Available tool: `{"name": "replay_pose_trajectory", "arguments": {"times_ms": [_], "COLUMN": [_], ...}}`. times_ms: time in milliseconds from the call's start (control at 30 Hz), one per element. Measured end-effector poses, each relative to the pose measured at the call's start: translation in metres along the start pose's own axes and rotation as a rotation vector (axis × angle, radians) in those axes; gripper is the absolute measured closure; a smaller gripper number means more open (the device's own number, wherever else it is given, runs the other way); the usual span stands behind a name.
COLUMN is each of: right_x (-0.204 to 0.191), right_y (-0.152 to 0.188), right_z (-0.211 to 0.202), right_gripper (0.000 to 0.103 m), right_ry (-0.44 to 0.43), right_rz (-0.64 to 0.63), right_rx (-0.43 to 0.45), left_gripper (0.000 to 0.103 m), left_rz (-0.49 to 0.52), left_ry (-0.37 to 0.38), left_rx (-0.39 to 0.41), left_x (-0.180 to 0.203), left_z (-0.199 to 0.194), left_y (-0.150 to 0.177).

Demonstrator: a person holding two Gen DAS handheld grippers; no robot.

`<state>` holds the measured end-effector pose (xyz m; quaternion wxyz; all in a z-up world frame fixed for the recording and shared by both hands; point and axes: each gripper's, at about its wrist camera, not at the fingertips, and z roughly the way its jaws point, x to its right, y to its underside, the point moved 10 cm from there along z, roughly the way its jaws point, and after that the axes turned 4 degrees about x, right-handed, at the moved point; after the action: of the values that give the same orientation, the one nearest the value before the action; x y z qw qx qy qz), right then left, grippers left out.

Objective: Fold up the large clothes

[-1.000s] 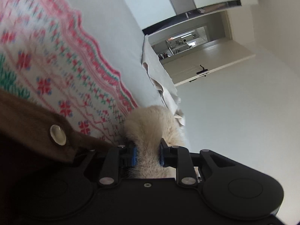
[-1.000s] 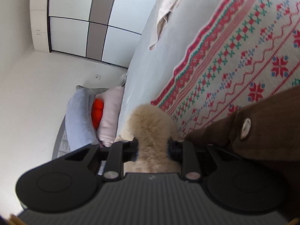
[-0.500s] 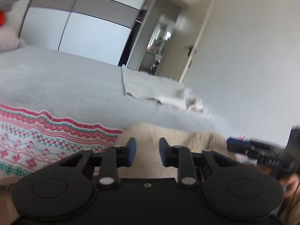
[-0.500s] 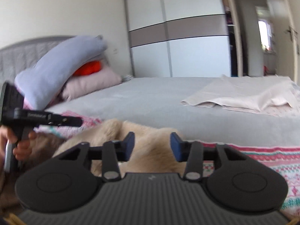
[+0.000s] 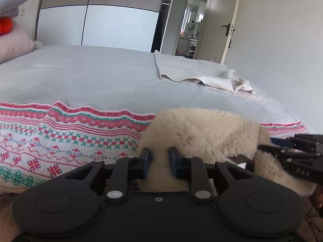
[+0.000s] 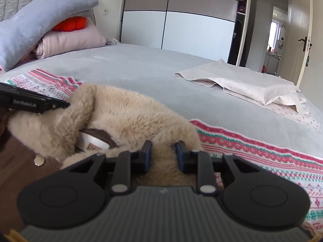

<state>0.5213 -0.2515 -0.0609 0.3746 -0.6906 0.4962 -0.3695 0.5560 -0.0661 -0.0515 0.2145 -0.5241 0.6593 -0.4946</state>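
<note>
A brown jacket with a cream fleece collar point(image 5: 203, 133) lies at the near edge of the bed on a red, green and white patterned cloth point(image 5: 66, 141). My left gripper point(image 5: 159, 157) is shut on the fleece collar at its left end. My right gripper point(image 6: 163, 154) is shut on the fleece collar point(image 6: 129, 119) at its right end. Each gripper shows in the other's view: the right one in the left wrist view point(image 5: 292, 157), the left one in the right wrist view point(image 6: 30, 101). The brown jacket body point(image 6: 18, 173) with a snap button hangs low, mostly hidden.
The grey bed point(image 5: 90, 76) stretches ahead. A folded cream cloth point(image 6: 244, 82) lies at the far right of the bed. Pillows and a blue blanket point(image 6: 44, 18) are stacked at the headboard. A wardrobe point(image 6: 181, 16) and an open door point(image 6: 302, 34) stand behind.
Both grippers swung from a tilted, sideways pose to level, still holding the collar. The collar now rests low on the patterned cloth and the two grippers face the bed side by side.
</note>
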Motion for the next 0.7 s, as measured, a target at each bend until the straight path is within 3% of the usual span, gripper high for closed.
{"name": "replay_pose_trajectory", "arguments": {"times_ms": [133, 167, 200, 233, 267, 333, 533, 600, 700], "right_x": [-0.002, 0.001, 0.004, 0.01, 0.017, 0.035, 0.142, 0.188, 0.25], "right_y": [-0.008, -0.012, -0.014, -0.016, -0.016, -0.015, 0.014, 0.025, 0.049], "right_z": [-0.01, -0.016, -0.025, -0.036, -0.05, -0.082, -0.209, -0.26, -0.33], "right_gripper": [0.074, 0.064, 0.044, 0.034, 0.027, 0.027, 0.012, 0.007, 0.002], "right_ry": [0.006, 0.01, 0.023, 0.048, 0.075, 0.133, 0.424, 0.561, 0.743], "right_rz": [0.009, 0.039, 0.07, 0.098, 0.119, 0.145, 0.273, 0.313, 0.393], "right_rx": [0.025, 0.025, 0.013, -0.003, -0.014, -0.048, -0.175, -0.186, -0.213], "left_gripper": [0.062, 0.056, 0.052, 0.045, 0.037, 0.025, 0.003, 0.002, 0.0], "left_rz": [-0.077, -0.097, -0.123, -0.14, -0.139, -0.095, -0.06, -0.05, 0.054], "left_ry": [-0.025, -0.014, 0.009, 0.031, 0.044, 0.073, 0.157, 0.179, 0.195], "left_rx": [0.001, -0.01, -0.011, -0.01, -0.01, 0.007, 0.004, -0.032, -0.062], "left_x": [0.01, 0.014, 0.019, 0.03, 0.04, 0.059, 0.11, 0.128, 0.155], "left_z": [-0.017, -0.025, -0.032, -0.034, -0.038, -0.051, -0.059, -0.051, -0.044], "left_y": [-0.014, -0.017, -0.022, -0.027, -0.031, -0.037, -0.026, -0.012, 0.009]}}
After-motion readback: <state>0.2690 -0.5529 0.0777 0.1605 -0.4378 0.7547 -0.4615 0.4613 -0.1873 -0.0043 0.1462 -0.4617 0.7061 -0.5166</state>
